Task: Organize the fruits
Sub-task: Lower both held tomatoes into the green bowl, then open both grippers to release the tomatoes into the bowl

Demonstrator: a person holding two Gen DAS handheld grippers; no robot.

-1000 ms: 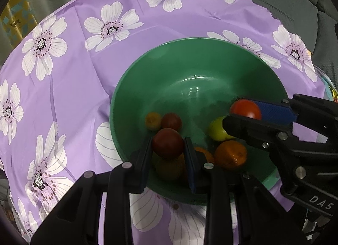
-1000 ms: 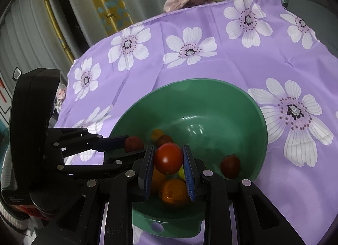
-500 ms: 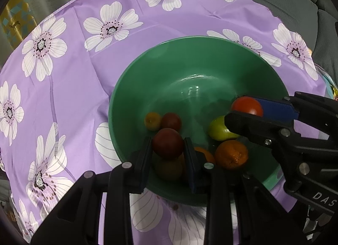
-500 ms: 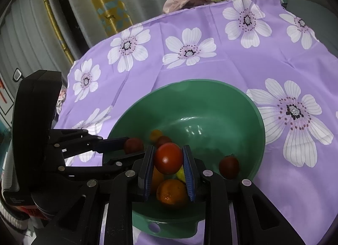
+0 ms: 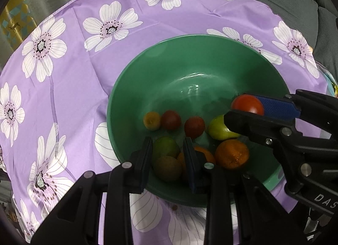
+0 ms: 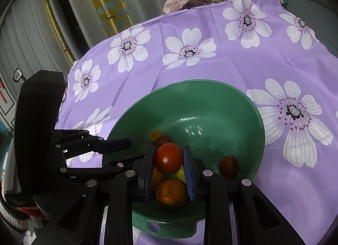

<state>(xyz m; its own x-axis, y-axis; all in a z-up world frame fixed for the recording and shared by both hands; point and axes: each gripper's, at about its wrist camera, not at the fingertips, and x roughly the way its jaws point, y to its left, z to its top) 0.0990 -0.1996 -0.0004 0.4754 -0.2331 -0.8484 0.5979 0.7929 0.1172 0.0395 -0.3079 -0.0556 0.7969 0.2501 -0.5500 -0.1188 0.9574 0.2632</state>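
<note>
On a purple flowered tablecloth (image 5: 69, 88) sits a green bowl (image 5: 135, 88) holding loose fruit. Over its near rim the left gripper (image 5: 168, 153) hangs with fingers spread, gripping nothing. The right gripper (image 6: 168, 161) pinches a red tomato (image 6: 168, 158) above an orange (image 6: 171, 192).

Left wrist view close above the green bowl (image 5: 126, 88), looking steeply down past its own fingers, right wrist view nearer the bowl's lower rim (image 6: 211, 88), facing across the purple cloth (image 6: 190, 23) toward curtains, both sharing bowl, fruit, cloth.
</note>
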